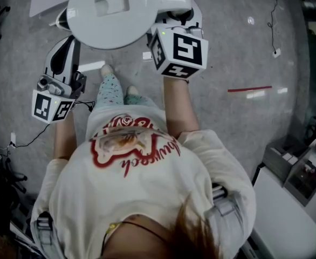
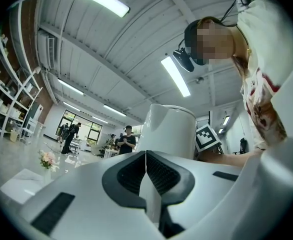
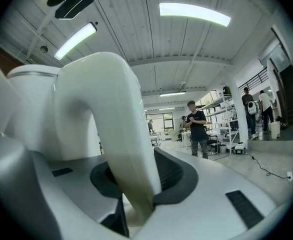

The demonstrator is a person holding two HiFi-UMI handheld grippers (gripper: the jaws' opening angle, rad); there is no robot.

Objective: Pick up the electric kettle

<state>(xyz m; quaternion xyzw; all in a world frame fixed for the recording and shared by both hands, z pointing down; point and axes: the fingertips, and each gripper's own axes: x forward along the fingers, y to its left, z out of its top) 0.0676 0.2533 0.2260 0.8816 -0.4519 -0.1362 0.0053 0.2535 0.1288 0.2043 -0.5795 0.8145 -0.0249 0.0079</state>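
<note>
The right tool (image 3: 136, 204) is clamped on the upright handle (image 3: 106, 124) of the electric kettle (image 1: 112, 12). The left tool (image 2: 146, 184), closed and empty, sits at the kettle's seven o'clock.

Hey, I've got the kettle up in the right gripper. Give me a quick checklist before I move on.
1. Right gripper shut on kettle handle: ok.
2. Left gripper shut, nothing in it: ok.
3. Kettle upright, lid closed: ok.
4. Kettle held above the floor: ok.
5. Water inside: cannot tell.
6. Standing person ahead, well off: ok.
</note>
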